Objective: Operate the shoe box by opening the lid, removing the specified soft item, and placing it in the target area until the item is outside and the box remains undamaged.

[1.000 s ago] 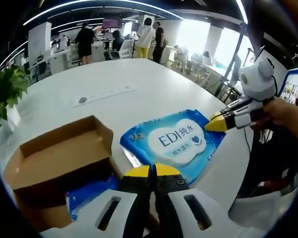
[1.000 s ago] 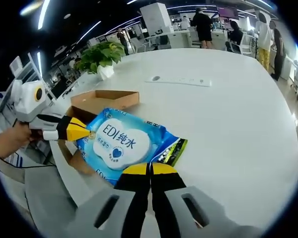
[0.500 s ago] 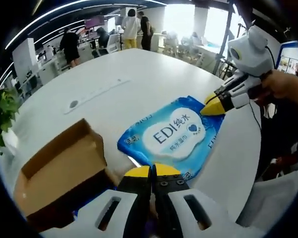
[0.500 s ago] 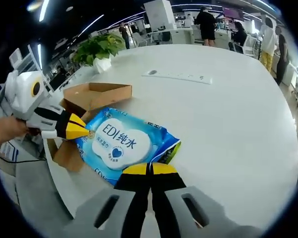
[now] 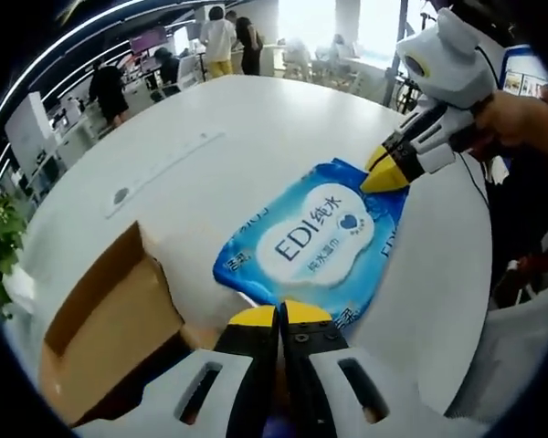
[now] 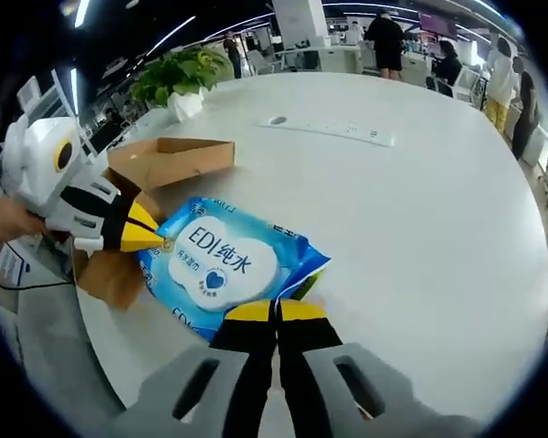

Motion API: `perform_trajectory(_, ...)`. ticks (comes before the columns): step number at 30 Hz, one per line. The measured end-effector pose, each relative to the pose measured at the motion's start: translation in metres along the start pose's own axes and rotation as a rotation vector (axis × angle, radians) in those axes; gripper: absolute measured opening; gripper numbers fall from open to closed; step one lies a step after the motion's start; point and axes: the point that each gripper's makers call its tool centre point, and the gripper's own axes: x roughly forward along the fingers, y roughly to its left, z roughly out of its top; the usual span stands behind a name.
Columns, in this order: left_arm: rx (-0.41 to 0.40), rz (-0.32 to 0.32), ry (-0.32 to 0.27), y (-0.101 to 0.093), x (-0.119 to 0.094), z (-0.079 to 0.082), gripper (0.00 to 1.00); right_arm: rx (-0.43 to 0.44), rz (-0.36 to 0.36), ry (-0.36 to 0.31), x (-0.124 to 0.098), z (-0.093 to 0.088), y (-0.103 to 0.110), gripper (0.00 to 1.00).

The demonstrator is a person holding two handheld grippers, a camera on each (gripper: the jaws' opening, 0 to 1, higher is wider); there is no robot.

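Note:
A blue wet-wipes pack printed "EDI" is stretched between both grippers just over the white table. In the left gripper view, my left gripper is shut on the pack's near edge. My right gripper is shut on its far corner, held by a hand. In the right gripper view, the right gripper pinches the pack at the near edge and the left gripper pinches the left corner. The open cardboard shoe box sits beside the pack, lid flap open.
A long white power strip lies across the table's middle. A potted plant stands near the box at the table's rim. The table's edge runs close behind both grippers. People stand among desks far off.
The pack has been carried farther from the box, out over open table. Both grippers keep their hold on it.

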Motion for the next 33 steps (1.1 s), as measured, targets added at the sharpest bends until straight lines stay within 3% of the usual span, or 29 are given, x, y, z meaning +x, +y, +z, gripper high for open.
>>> perform_trajectory(20, 0.189, 0.027, 0.034, -0.001, 0.007, 0.006, 0.00, 0.033, -0.017, -0.012, 0.008, -0.009, -0.010, 0.00)
perform_trajectory(25, 0.273, 0.032, 0.071, -0.005, 0.011, 0.003, 0.00, 0.043, -0.029, -0.021, 0.010, -0.010, -0.012, 0.00)
perform_trajectory(33, 0.318, 0.042, 0.105, -0.006, 0.015, 0.000, 0.00, 0.058, -0.037, -0.033, 0.013, -0.013, -0.015, 0.00)
